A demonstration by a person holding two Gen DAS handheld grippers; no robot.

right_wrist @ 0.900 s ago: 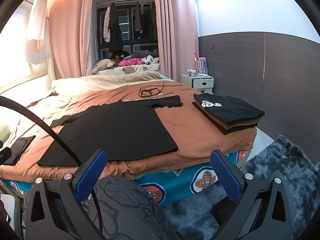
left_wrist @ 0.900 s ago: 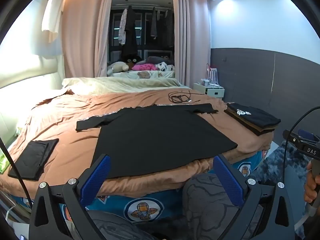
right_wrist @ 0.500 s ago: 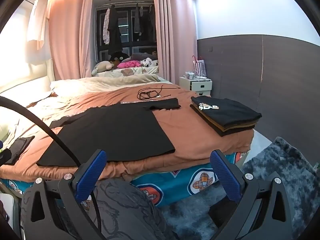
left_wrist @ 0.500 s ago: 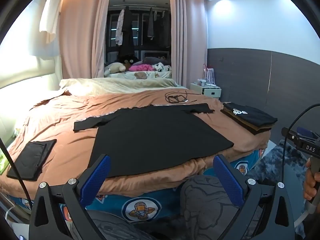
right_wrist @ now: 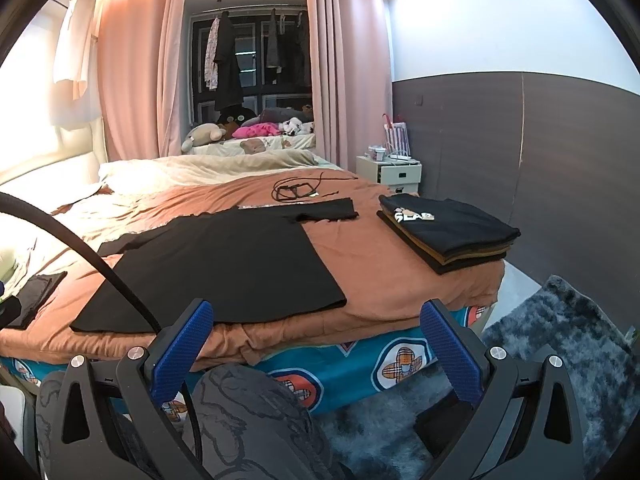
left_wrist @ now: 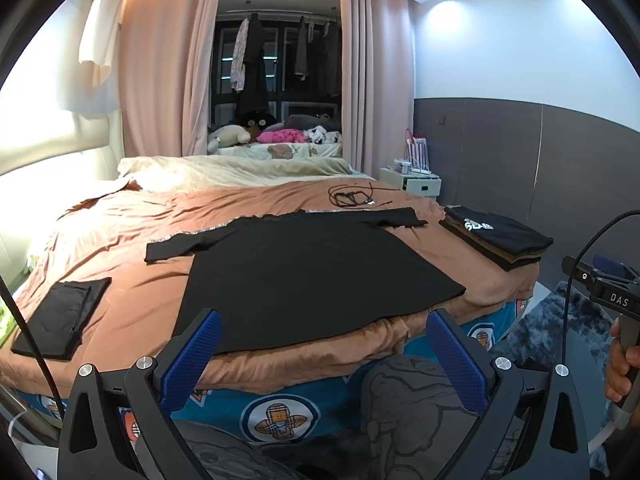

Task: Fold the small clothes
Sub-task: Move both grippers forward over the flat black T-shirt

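A black T-shirt (left_wrist: 312,272) lies spread flat on the brown bed cover, sleeves out to both sides; it also shows in the right wrist view (right_wrist: 224,264). My left gripper (left_wrist: 320,344) is open and empty, held off the near edge of the bed just short of the shirt's hem. My right gripper (right_wrist: 316,340) is open and empty, off the bed edge near the shirt's right hem corner. A stack of folded clothes (right_wrist: 448,232) sits at the bed's right corner, also seen in the left wrist view (left_wrist: 500,240).
A folded black item (left_wrist: 60,320) lies at the bed's left edge. A coiled black cable (left_wrist: 352,198) lies beyond the shirt. A white nightstand (right_wrist: 390,172) stands by the dark wall. A grey shaggy rug (right_wrist: 560,352) covers the floor on the right. My knee (right_wrist: 248,420) is below.
Both views have shifted slightly, so the bed and shirt sit a little lower and farther left in frame. Both grippers stay open and empty. The clothes have not moved.
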